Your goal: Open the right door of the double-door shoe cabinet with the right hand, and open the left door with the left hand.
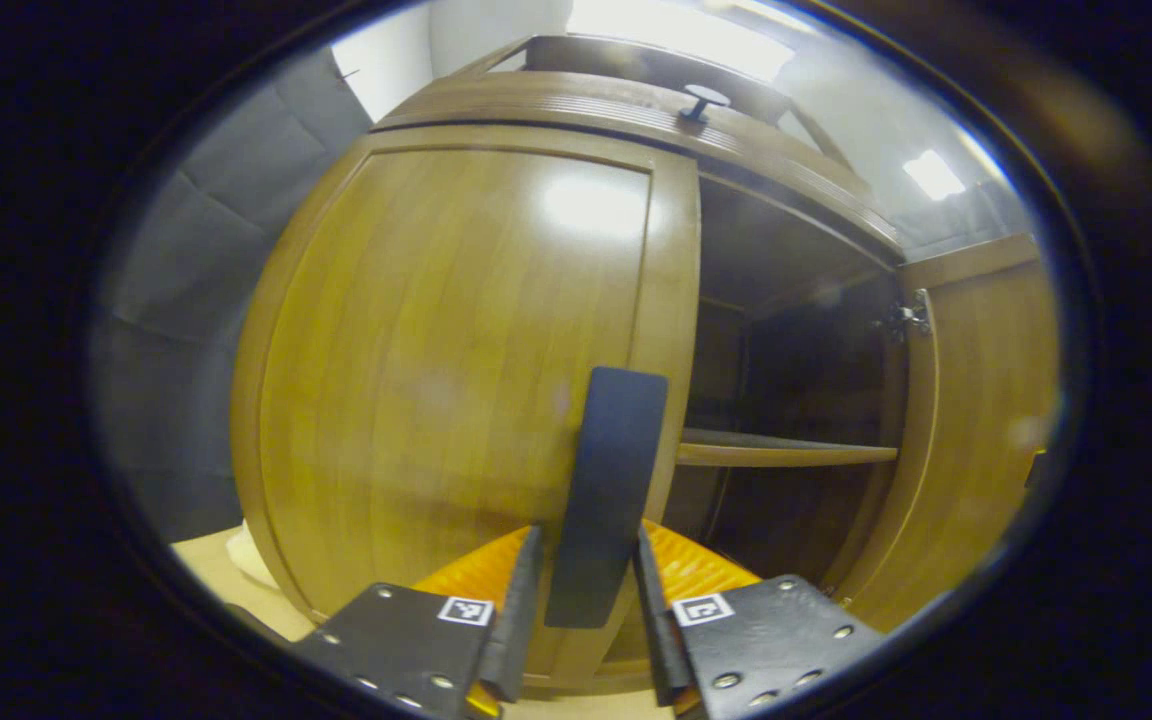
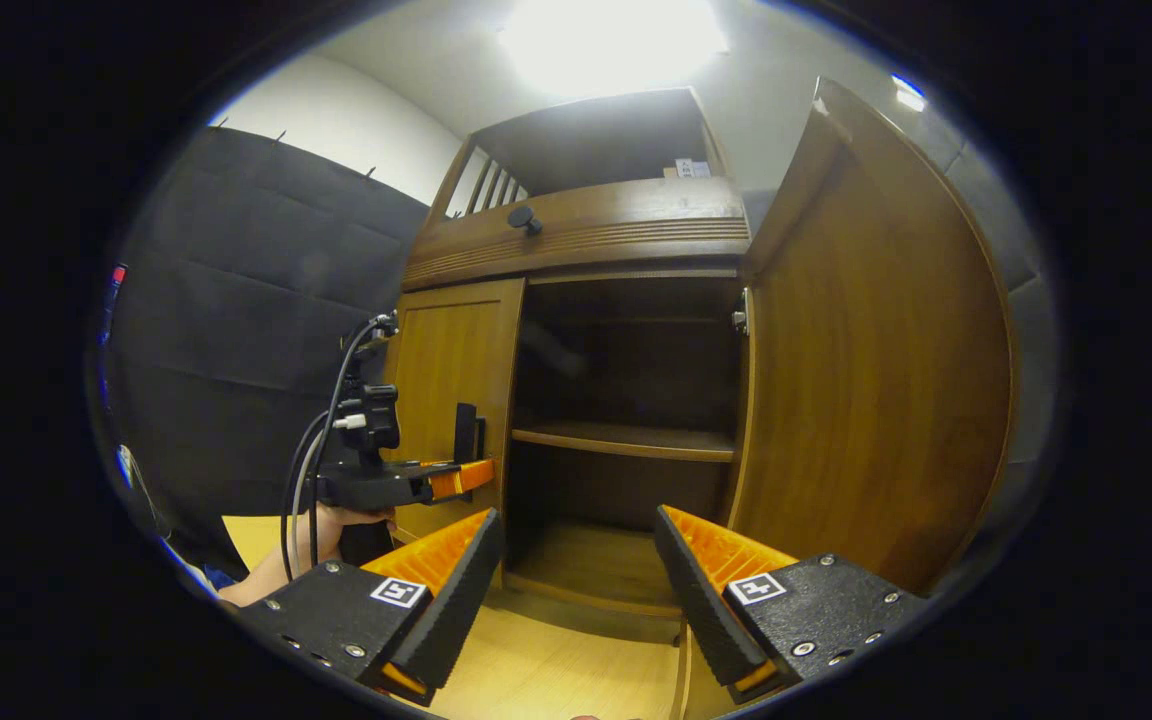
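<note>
1. On the pale wood floor [image 2: 576, 670] stands the double-door shoe cabinet [image 2: 591, 235], set against the dark padded wall [image 2: 236, 330].
2. Right door [image 2: 876, 380] swung wide open; interior dark, one shelf [image 2: 626, 440] across the middle.
3. Left door [image 1: 456, 370] shut, flush with the frame.
4. Left tongs [image 1: 588, 580] pinching the dark upright handle [image 1: 606, 495] at the left door's inner edge, both fingers pressed on it.
5. Right tongs [image 2: 576, 560] spread wide, gripping nothing, facing the open compartment.
6. Small dark knob [image 1: 701, 100] on the cabinet's top.
</note>
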`<state>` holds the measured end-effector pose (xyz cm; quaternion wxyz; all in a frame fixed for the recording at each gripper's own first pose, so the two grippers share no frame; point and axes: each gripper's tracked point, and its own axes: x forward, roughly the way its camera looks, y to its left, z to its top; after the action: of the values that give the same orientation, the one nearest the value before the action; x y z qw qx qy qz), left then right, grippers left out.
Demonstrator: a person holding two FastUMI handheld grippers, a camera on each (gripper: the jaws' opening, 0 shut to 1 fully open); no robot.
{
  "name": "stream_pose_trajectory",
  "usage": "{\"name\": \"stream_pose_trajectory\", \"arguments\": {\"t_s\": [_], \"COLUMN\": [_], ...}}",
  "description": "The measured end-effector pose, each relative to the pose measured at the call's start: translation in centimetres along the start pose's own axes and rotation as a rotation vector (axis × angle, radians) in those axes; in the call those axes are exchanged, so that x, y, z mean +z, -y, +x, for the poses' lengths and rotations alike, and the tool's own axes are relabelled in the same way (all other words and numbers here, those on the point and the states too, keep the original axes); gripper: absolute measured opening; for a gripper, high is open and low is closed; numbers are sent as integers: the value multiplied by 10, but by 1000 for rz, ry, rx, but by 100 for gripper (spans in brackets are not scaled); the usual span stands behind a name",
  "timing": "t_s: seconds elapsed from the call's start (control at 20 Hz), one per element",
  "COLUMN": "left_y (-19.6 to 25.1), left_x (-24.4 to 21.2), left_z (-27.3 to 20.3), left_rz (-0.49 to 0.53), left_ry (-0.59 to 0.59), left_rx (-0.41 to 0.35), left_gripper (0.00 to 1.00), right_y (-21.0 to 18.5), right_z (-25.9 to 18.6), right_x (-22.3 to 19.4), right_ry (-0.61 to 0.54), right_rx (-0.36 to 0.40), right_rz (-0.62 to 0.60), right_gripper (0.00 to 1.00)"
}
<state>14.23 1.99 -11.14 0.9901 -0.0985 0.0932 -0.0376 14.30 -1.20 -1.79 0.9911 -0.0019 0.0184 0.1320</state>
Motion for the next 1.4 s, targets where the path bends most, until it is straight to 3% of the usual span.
{"name": "stream_pose_trajectory", "arguments": {"t_s": [0.05, 0.1, 0.25, 0.3, 0.5, 0.6, 0.65, 0.85, 0.9, 1.05, 1.1, 1.25, 1.3, 1.35, 1.4], "left_y": [0, 0, 2, 2, 0, 2, 1, 2, 1, 0, 0, 2, 1, 1, 0], "left_x": [-1, -2, -6, -5, -10, -9, -9, -8, -7, -6, -6, -5, -5, -4, -5], "left_z": [-1, -4, -3, -3, -4, -5, -6, -7, -8, -7, -8, -9, -9, -10, -10], "left_rz": [6, 13, 24, 48, 39, 46, 52, 44, 43, 44, 41, 28, 28, 32, 32], "left_ry": [-8, -10, -15, -15, -27, -37, -41, -43, -42, -30, -31, -37, -36, -35, -32], "left_rx": [-14, -22, -30, -29, -33, -27, -22, -24, -25, -18, -19, -29, -29, -28, -25], "left_gripper": [39, 44, 32, 39, 38, 22, 25, 22, 29, 16, 22, 22, 29, 22, 22], "right_y": [0, 0, 0, 0, 5, 7, 7, 12, 12, 15, 14, 15, 14, 14, 14], "right_z": [2, 4, 4, 4, 4, 2, -1, -4, -4, -5, -7, -9, -9, -9, -9], "right_x": [-3, -4, -8, -8, -6, -2, 0, 3, 2, 5, 4, 3, 3, 3, 2], "right_ry": [0, -1, -13, -14, -11, -2, 5, 7, 6, 11, 11, 12, 12, 11, 9], "right_rx": [5, 9, 12, 12, -10, -15, -14, -15, -10, -20, -22, -30, -32, -31, -29], "right_rz": [3, 12, 47, 50, 30, 36, 40, 31, 26, 14, 14, 12, 11, 12, 14], "right_gripper": [94, 94, 94, 94, 94, 94, 94, 94, 94, 94, 94, 94, 94, 94, 94]}}
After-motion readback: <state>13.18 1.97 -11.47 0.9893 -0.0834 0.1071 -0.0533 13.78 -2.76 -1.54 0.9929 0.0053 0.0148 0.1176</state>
